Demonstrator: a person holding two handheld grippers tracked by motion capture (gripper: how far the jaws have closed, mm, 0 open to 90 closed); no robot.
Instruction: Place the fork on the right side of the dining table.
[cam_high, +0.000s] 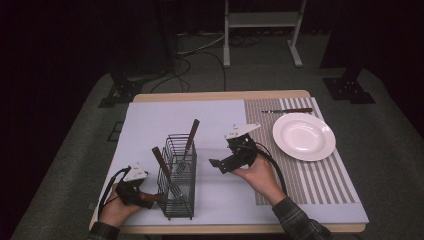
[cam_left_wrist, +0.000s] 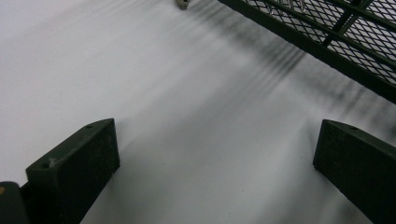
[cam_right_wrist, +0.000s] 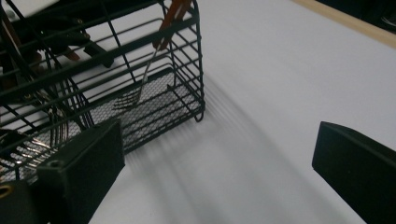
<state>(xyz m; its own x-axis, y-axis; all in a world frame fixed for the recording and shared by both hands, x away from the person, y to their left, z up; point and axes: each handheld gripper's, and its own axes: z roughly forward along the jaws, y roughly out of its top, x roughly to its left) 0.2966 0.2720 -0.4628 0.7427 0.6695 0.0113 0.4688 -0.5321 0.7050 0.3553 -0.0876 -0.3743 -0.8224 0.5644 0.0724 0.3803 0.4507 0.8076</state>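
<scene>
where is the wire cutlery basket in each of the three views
High view: the wire cutlery basket stands left of centre on the white mat, between the two grippers.
Left gripper view: its mesh wall crosses the top right corner.
Right gripper view: it takes up the upper left, fork tines inside.
Shared landmark: the white mat under the basket.

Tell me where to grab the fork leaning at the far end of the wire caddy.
Grip the fork by its brown wooden handle, which sticks out above the wire caddy. Bring the right hand-held gripper in from above; the tines sit low, boxed in by bars.
</scene>
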